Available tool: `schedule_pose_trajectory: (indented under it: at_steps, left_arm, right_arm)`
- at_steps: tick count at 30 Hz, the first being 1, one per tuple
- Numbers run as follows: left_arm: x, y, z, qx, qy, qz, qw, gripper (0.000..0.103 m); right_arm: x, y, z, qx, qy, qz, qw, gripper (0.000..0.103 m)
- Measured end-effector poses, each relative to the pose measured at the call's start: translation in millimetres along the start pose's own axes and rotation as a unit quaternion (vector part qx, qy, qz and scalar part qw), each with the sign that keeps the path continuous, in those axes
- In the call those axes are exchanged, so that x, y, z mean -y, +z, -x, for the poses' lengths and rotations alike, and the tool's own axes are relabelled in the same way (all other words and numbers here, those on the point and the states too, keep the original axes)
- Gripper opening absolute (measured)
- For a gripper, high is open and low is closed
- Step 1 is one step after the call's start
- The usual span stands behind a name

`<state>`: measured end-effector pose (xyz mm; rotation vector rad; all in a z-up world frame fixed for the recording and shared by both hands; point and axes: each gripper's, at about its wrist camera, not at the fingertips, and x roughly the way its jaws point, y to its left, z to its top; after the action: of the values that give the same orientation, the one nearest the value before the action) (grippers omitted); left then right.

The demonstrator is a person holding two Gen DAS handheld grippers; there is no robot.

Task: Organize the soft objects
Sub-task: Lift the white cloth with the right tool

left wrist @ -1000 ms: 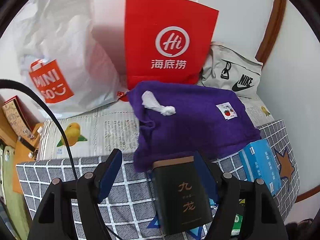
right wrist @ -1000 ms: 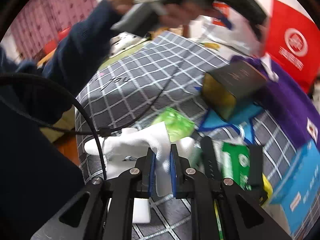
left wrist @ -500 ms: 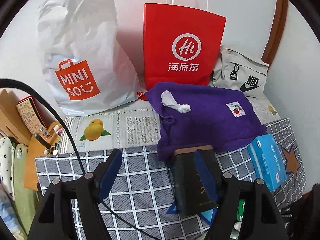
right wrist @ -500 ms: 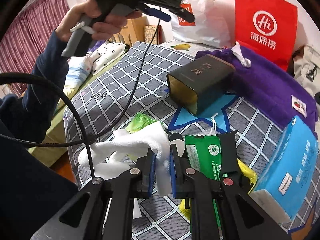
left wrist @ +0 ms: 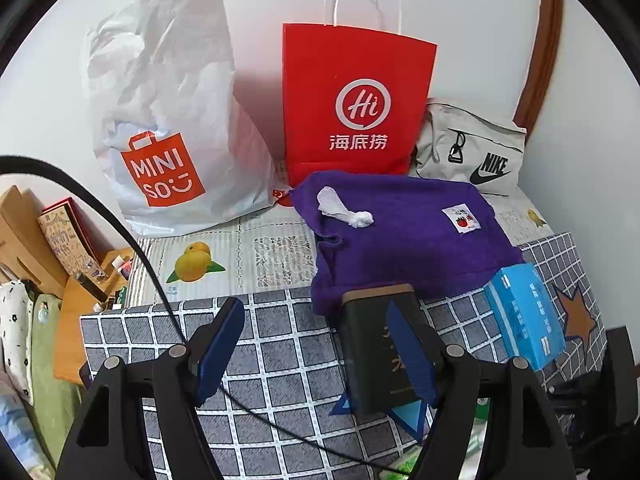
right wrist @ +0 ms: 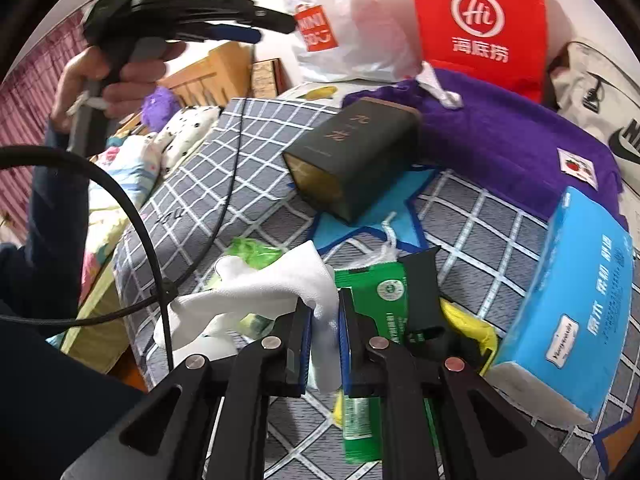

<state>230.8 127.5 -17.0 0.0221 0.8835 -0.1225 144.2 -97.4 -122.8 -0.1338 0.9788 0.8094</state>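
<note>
White cloth [right wrist: 276, 292] is sitting pinched between the blue pads of the right hand-held gripper [right wrist: 324, 320], its jaws pressed tight on a fold of it. Most of the cloth is trailing out to the left of the jaws, crumpled, long axis running roughly crosswise to the fingers, and seems to be draping partly over a green plastic wrapper [right wrist: 252, 250] on the checked bedspread [right wrist: 192, 200].

Landmark: the dark tin box [right wrist: 352, 156] lying on its side on the bedspread. The held cloth is sitting on the near side of that box, toward the right camera. Beyond the box, touching its far end, a purple towel [left wrist: 408, 232] is lying spread flat, with a second small white twisted cloth [left wrist: 344, 210] resting on its far left corner. That is the likely drop zone, so the coming move is looking like a carry up and past the box, away from the camera.

Left hand-held gripper [left wrist: 316, 344] is hovering spread wide with nothing between its pads; in the right wrist view it is showing raised in a hand [right wrist: 116, 80], above and left of the box. The right one is the nearer to the cloth, already having it.

The cloth itself is looking thin, limp, plain white, fine-woven; likely to sag and drag over the green packet [right wrist: 372, 300] beside it when lifted.
</note>
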Motion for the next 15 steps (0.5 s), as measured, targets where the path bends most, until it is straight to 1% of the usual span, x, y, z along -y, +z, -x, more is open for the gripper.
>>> schedule_pose_trajectory:
  at_steps: [4,8,10,13,15]
  left_arm:
    - [4,-3,10,0.004,0.000,-0.006,1.0000,0.072]
    - [9,-11,19,0.009,-0.004,-0.017,0.9998,0.072]
    - [13,-18,22,0.011,-0.013,-0.019,0.9997,0.072]
    - [18,-29,22,0.007,-0.036,-0.017,0.9992,0.072]
    - [21,-35,23,0.008,-0.044,-0.004,0.9990,0.072]
  right_arm:
    - [7,0,-3,0.002,-0.007,-0.020,1.000,0.012]
    - [1,1,2,0.011,-0.002,-0.015,1.000,0.012]
    - [-3,2,8,0.020,0.004,-0.012,1.000,0.012]
    - [-12,5,16,0.033,0.007,-0.003,0.999,0.012]
    - [-17,7,21,0.040,0.008,0.003,0.999,0.012]
